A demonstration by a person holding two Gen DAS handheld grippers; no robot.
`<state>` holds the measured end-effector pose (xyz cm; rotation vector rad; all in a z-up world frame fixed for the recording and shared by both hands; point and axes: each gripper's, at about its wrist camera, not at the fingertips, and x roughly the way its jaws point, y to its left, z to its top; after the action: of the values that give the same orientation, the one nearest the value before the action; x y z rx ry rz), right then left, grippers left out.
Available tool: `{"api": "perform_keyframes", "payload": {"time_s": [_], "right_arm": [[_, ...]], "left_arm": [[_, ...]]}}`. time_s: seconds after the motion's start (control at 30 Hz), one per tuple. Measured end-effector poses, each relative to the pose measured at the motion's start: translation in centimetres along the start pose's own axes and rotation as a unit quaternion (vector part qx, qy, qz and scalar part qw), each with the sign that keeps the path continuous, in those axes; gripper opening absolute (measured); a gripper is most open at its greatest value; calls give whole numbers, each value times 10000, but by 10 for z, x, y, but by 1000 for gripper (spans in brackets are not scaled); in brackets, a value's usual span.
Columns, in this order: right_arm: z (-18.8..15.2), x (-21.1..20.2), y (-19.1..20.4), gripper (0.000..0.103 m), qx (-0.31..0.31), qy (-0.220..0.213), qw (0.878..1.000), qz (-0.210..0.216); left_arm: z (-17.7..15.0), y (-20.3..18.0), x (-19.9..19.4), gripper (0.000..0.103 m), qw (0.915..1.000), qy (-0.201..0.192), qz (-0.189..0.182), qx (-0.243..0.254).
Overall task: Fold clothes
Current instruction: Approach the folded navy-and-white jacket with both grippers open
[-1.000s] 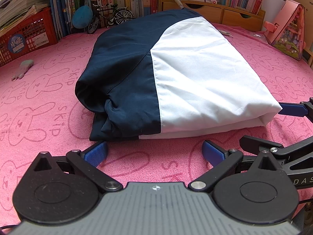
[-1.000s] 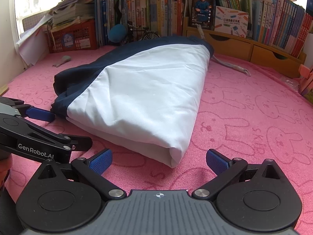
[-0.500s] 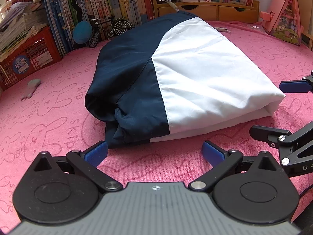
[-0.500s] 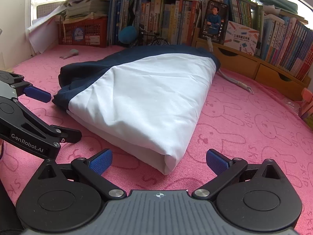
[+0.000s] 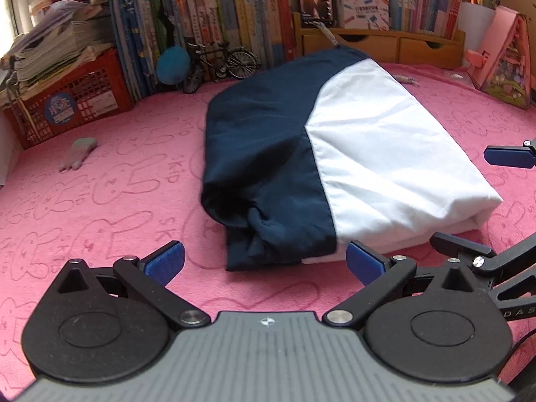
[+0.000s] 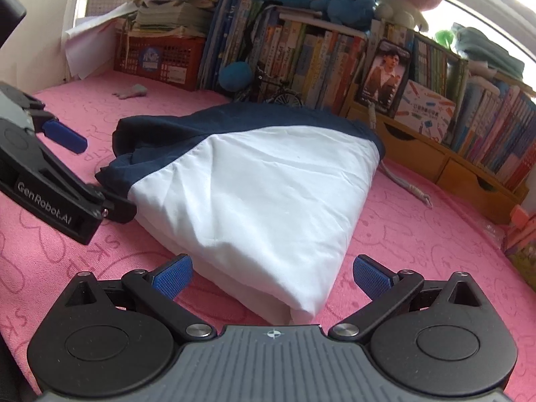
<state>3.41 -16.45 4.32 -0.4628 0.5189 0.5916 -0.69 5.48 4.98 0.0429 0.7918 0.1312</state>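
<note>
- Garment (image 5: 321, 164), navy & white, is seen folded into a thick bundle on pink rabbit-print cloth (image 5: 110, 187); whether a counter or a bed lies under the cloth cannot be told.
- Navy part is seen on the bundle's left in left wrist view, white part on its right; folded edges are turned toward both cams.
- Left tool (image 5: 264, 263) is held wide open, nothing between its blue pads; it is kept just short of the bundle's near navy edge, pads apart from fabric.
- Right tool (image 6: 273, 274) is likewise spread wide & empty; the white folded corner is seen between its fingers in the view, but contact w/ the pads cannot be confirmed.
- Left tool is also seen from the right wrist cam (image 6: 77, 181) at the bundle's left edge, its lower finger tip close against the white/navy fold.
- Drawstring cord (image 6: 405, 184) is trailed from the bundle's far end onto the cloth.
- Books (image 5: 234, 16) are lined up along the back, w/ a red crate (image 5: 70, 100) at far left, a model bicycle (image 5: 221, 62) & a blue ball (image 5: 172, 65) just before them.
- Small grey toy (image 5: 78, 152) is left on the cloth, well apart from the garment.
</note>
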Motion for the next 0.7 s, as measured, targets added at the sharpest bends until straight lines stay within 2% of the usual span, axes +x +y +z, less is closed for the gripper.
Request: {"api": "perform_keyframes", "payload": {"time_s": [0.1, 0.17, 0.2, 0.23, 0.3, 0.4, 0.47, 0.5, 0.53, 0.57, 0.63, 0.67, 0.7], "right_arm": [[19, 14, 17, 103, -479, -236, 9985, 73], [31, 25, 30, 96, -706, -426, 9966, 36], [38, 31, 33, 86, -797, -446, 9957, -150], [42, 35, 29, 68, -697, -478, 9953, -466], [52, 43, 21, 52, -489, -540, 9914, -1091], [51, 44, -40, 47, 600, -298, 9840, -1649], [38, 29, -69, 48, 843, -264, 9843, -1525], [33, 21, -73, 56, 733, -315, 9862, -1449], [28, 14, -74, 72, 539, -276, 9864, -1527], [22, 9, -74, 79, 300, -236, 9859, -1631], [5, 5, -82, 102, -79, -169, 9834, -1803], [-5, 4, -89, 103, -221, -111, 9818, -1881], [-16, 5, -102, 103, -202, -88, 9865, -1621]], "left_arm": [[2, 23, -5, 103, 9993, -127, 207, -292], [2, 38, -4, 103, 9982, -122, 319, -495], [1, 46, -4, 103, 9975, -113, 370, -590], [0, 52, -2, 103, 9969, -84, 392, -676], [-2, 61, 1, 103, 9958, 5, 385, -836], [-5, 69, 7, 103, 9937, 81, 207, -1095], [-6, 70, 10, 103, 9928, 32, 66, -1192], [-6, 70, 13, 103, 9925, 8, 25, -1219], [-5, 70, 16, 103, 9925, -27, 15, -1222], [-4, 72, 18, 103, 9923, -107, 59, -1229], [-2, 78, 21, 103, 9913, -320, 220, -1261], [0, 82, 23, 103, 9904, -418, 309, -1282], [2, 87, 27, 103, 9904, -466, 383, -1242]]}}
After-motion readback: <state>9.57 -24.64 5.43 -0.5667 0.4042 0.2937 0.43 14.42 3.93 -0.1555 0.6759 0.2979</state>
